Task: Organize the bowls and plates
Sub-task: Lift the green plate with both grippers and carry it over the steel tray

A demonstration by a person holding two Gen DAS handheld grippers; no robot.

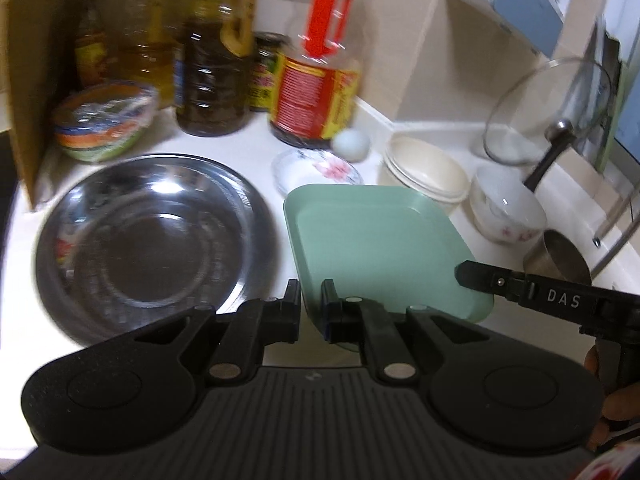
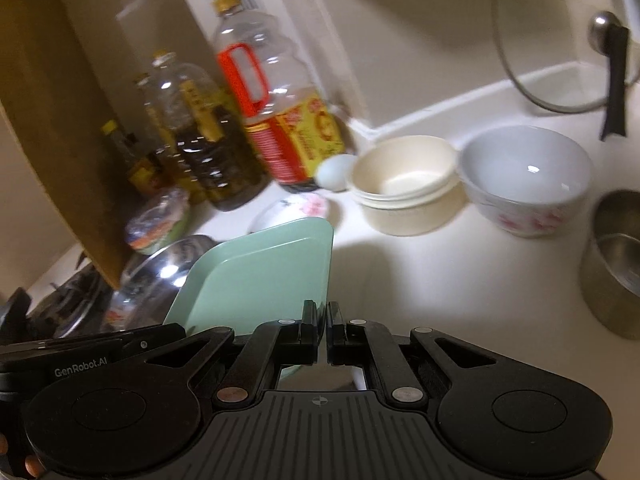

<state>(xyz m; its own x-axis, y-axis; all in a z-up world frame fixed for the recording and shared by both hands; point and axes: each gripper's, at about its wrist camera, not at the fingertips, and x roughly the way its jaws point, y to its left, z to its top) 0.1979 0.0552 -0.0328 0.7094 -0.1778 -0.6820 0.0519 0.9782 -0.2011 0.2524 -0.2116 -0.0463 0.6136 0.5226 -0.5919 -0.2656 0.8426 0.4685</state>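
Both views were dim and warm-tinted, with strong fisheye bending and dark corners; motion blur smeared the oil bottles point(image 1: 212, 76) and wrapped bowl point(image 1: 105, 122) in the left view, and the same bottles point(image 2: 224, 148) in the right; the white counter point(image 2: 420, 280) blew out to glare near the middle; soft shadows lay beside the cream bowls point(image 2: 404, 184); bright reflections streaked the steel basin point(image 1: 152, 248).

Matt green plastic plate point(image 1: 380, 248), glossy steel basin point(image 1: 152, 248), glazed ceramic bowl point(image 2: 524, 180), smooth white counter point(image 2: 440, 280).

Bottles point(image 1: 212, 60) blurred, labels unreadable; steel pot point(image 2: 616, 264) cut off.
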